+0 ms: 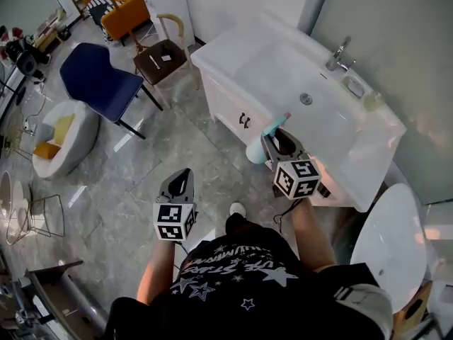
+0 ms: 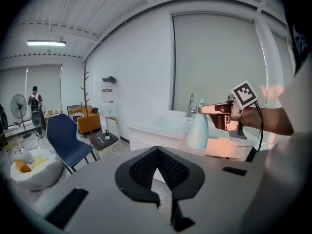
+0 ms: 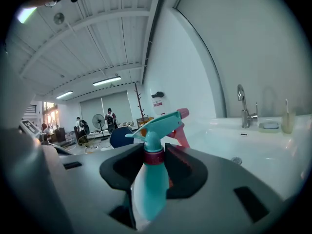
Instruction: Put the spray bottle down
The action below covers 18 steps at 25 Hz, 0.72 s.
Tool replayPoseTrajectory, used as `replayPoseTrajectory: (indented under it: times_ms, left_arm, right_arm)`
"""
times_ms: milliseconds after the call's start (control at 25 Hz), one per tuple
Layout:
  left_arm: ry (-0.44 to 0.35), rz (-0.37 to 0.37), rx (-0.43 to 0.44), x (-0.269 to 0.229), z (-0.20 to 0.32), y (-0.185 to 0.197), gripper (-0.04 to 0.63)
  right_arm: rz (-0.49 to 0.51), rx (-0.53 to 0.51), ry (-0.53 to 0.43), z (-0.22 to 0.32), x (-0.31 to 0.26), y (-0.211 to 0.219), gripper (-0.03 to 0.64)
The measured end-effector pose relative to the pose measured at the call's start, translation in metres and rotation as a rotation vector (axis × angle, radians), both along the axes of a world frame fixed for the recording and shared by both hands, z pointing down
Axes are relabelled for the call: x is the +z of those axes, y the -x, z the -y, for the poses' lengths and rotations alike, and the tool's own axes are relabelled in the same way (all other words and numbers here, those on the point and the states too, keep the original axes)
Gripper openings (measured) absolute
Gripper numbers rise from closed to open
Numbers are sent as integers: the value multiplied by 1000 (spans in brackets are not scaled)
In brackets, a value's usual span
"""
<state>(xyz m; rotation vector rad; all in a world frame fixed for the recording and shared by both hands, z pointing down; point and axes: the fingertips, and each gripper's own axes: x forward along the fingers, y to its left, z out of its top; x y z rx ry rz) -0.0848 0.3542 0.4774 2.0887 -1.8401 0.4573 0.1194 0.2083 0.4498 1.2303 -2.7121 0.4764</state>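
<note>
The spray bottle (image 1: 259,144) has a pale body, a teal trigger head and a pink nozzle. My right gripper (image 1: 278,140) is shut on its neck and holds it upright in the air, in front of the white washbasin cabinet (image 1: 230,101). In the right gripper view the bottle (image 3: 150,184) fills the gap between the jaws, with the basin beyond it. My left gripper (image 1: 182,179) hangs lower left over the floor, shut and empty. From the left gripper view (image 2: 157,153) the bottle (image 2: 197,131) and the right gripper (image 2: 207,109) show to the right.
The basin top (image 1: 368,154) carries a faucet (image 1: 338,54) and a soap dish at the back. A white toilet lid (image 1: 386,232) sits at the right. A blue chair (image 1: 95,80), a wooden stool (image 1: 161,57) and a white round seat (image 1: 60,137) stand on the marble floor to the left.
</note>
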Motion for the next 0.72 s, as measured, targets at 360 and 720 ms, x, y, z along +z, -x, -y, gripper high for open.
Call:
replayPoseTrajectory:
  times_ms: [360, 720]
  left_arm:
    - [-12, -2, 5, -9, 114, -15, 15]
    - [4, 11, 45, -5, 176, -10, 15]
  right_arm:
    - [-3, -7, -1, 104, 2, -7, 144]
    - [16, 25, 16, 157, 8, -7, 144]
